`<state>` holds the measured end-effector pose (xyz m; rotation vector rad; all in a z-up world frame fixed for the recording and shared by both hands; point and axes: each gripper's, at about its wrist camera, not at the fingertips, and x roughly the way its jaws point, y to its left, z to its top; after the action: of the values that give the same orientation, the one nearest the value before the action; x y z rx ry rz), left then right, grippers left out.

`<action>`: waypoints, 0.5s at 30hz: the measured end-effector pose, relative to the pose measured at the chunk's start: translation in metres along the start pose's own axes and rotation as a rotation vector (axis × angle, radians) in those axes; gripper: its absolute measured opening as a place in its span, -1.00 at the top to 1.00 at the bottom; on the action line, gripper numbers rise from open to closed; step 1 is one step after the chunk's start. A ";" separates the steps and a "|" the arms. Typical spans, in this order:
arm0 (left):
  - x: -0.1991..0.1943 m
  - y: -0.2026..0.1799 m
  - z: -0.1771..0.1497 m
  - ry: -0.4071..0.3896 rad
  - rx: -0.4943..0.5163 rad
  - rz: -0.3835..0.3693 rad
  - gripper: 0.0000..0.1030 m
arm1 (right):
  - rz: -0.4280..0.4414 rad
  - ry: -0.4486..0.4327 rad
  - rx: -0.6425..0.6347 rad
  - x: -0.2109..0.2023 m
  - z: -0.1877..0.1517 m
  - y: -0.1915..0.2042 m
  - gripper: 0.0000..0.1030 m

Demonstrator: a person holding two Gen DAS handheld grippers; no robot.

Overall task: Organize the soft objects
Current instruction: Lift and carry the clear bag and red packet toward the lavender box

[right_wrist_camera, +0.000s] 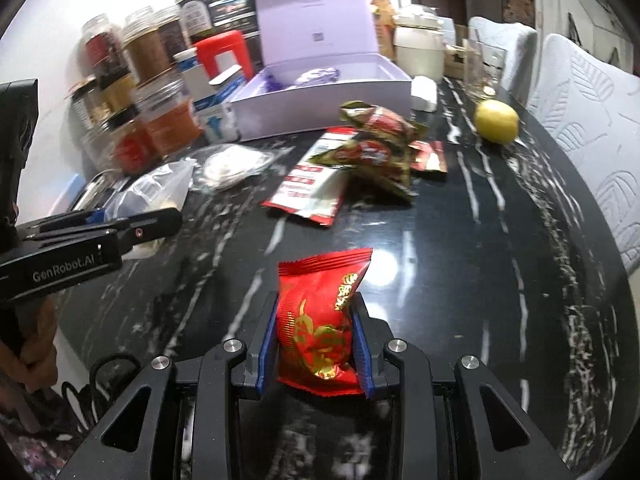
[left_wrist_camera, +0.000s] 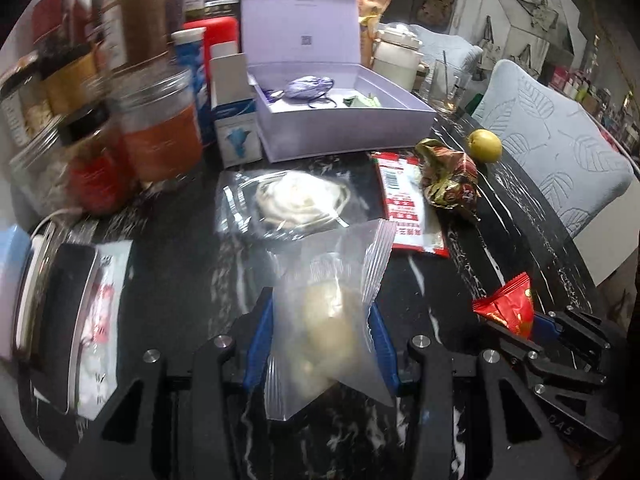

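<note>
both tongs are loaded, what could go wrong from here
1. The left tongs pinch a slippery clear zip bag with a soft lump inside; it may slide out or get squashed.
2. The right tongs squeeze a puffy red snack packet, which might burst.
3. The lemon could roll if bumped.

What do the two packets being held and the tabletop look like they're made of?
Clear zip bag in the left hand-held gripper: thin translucent plastic, creased, contents showing through. Red snack packet in the right hand-held gripper: glossy printed film, crimped ends. Table: polished black stone, probably marble, white veins and reflections.
</note>
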<state>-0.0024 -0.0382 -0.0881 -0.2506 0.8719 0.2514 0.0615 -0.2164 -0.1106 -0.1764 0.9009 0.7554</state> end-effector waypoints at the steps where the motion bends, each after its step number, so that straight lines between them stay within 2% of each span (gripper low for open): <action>1: -0.001 0.003 -0.001 -0.001 -0.005 0.001 0.12 | 0.006 0.002 -0.005 0.001 0.000 0.003 0.37; 6: -0.008 0.013 -0.005 -0.015 -0.013 0.006 0.12 | 0.057 0.006 -0.043 0.005 0.005 0.022 0.38; 15: -0.013 0.028 0.007 -0.047 -0.029 0.005 0.12 | 0.083 -0.017 -0.066 0.005 0.019 0.040 0.38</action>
<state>-0.0142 -0.0108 -0.0763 -0.2682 0.8228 0.2735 0.0495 -0.1762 -0.0958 -0.1910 0.8718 0.8635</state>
